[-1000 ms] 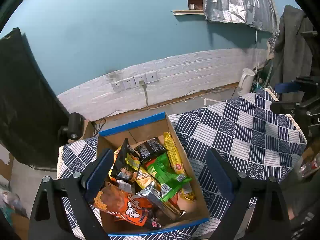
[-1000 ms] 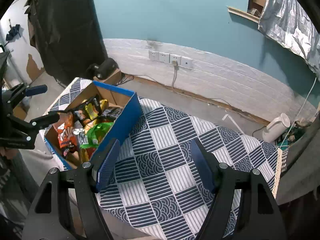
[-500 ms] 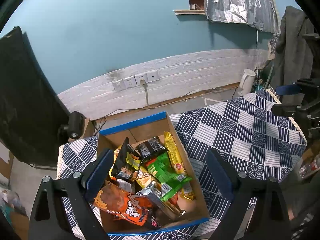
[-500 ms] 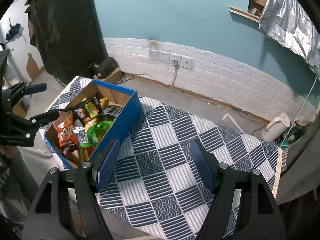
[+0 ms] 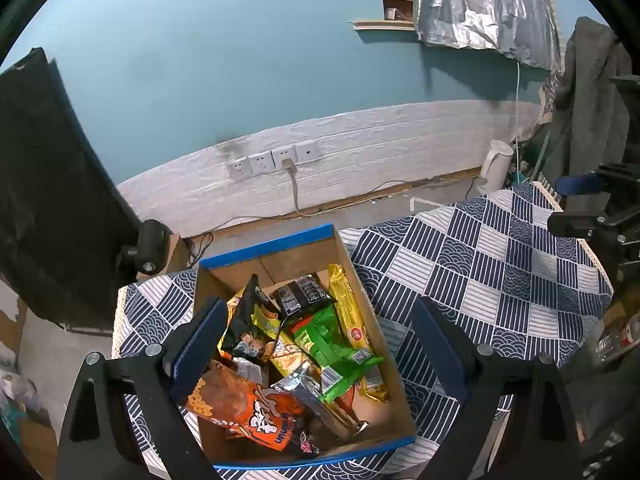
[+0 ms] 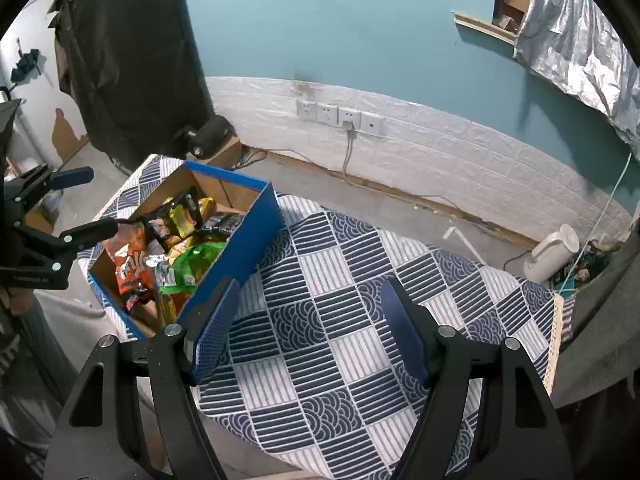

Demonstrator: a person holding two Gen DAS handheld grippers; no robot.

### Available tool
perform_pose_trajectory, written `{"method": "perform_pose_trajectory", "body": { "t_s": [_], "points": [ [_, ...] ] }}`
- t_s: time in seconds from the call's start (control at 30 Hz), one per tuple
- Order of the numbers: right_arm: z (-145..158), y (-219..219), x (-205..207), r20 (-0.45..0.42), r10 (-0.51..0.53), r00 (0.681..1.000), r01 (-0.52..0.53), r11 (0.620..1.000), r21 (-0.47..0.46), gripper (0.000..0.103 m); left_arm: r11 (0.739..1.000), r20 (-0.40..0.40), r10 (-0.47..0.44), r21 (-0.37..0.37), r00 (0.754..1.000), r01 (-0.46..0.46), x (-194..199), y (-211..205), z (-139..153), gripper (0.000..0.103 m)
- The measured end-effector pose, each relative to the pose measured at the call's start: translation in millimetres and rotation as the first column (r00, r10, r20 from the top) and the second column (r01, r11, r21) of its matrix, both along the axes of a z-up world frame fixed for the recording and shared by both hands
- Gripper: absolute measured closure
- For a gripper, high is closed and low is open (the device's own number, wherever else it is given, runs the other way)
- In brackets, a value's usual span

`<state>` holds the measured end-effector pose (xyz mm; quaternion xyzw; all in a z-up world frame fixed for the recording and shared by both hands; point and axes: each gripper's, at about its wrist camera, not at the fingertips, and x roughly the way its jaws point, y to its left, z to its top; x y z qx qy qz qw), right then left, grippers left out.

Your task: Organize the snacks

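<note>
The snacks (image 5: 304,344) lay heaped in the box (image 5: 276,245) at the left end of the cloth (image 6: 360,320), a jumble that fits packets gathered in as well as ones awaiting sorting. The left gripper (image 5: 316,344) hovered over the box, jaws wide and empty, probably for reaching in. The right gripper (image 6: 310,328) hung equally wide and empty over bare cloth. Lower packets were buried, and labels were too small to read.

print on the snack packets (image 5: 304,344) is too blurred to read.
</note>
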<state>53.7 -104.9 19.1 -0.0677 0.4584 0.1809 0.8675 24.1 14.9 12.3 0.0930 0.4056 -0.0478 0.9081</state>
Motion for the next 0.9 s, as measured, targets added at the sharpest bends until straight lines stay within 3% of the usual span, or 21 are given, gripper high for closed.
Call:
{"method": "perform_pose_trajectory", "body": {
  "t_s": [0.9],
  "points": [
    [3.2,-3.6,-0.8,0.005,-0.005,1.0,0.005,1.0,-0.002,0.03,0.999,-0.041,0.032,-0.009,0.999,-0.032,2.5,0.6,-3.3,0.009]
  ]
}}
